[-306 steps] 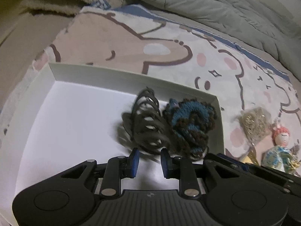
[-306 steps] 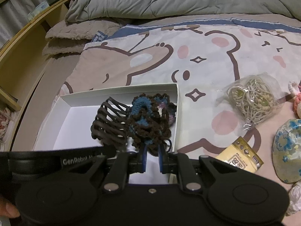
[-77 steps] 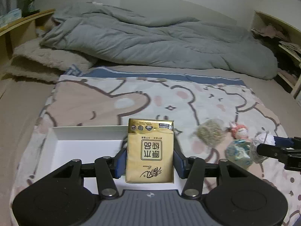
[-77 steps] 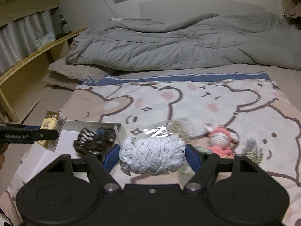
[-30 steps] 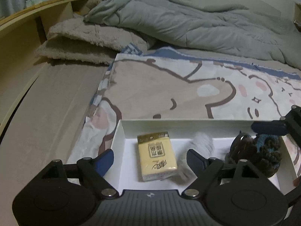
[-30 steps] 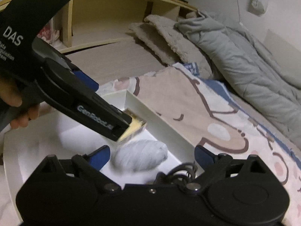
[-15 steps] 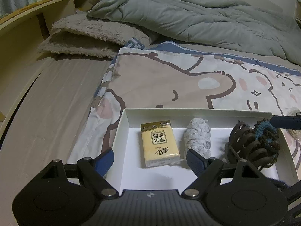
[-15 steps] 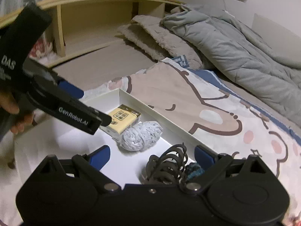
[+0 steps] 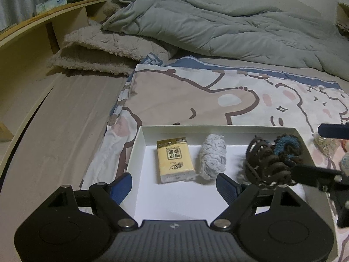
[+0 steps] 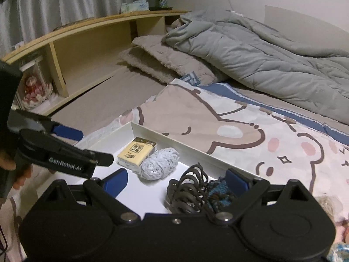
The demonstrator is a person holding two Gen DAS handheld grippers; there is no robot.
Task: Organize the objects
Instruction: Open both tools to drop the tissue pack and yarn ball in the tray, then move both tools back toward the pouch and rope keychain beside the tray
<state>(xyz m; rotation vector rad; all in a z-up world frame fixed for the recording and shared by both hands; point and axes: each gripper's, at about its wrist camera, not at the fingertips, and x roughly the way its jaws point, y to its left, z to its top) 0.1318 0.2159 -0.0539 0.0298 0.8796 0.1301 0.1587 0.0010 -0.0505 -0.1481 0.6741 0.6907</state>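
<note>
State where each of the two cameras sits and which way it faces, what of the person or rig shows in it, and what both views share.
Left wrist: sits on the left gripper, angled down over the white box toward the grey duvet; its open blue-padded fingers show, and the right gripper pokes in at the right edge.
Right wrist: sits on the right gripper, looking across the box toward the wooden shelf; its open fingers, the left gripper and a hand show.
Shared: box, yellow tissue pack, grey yarn ball, brown hair claw.

tissue pack (image 9: 175, 159) and yarn bundle (image 9: 212, 157) now in box (image 9: 218, 128); grippers emptied
</note>
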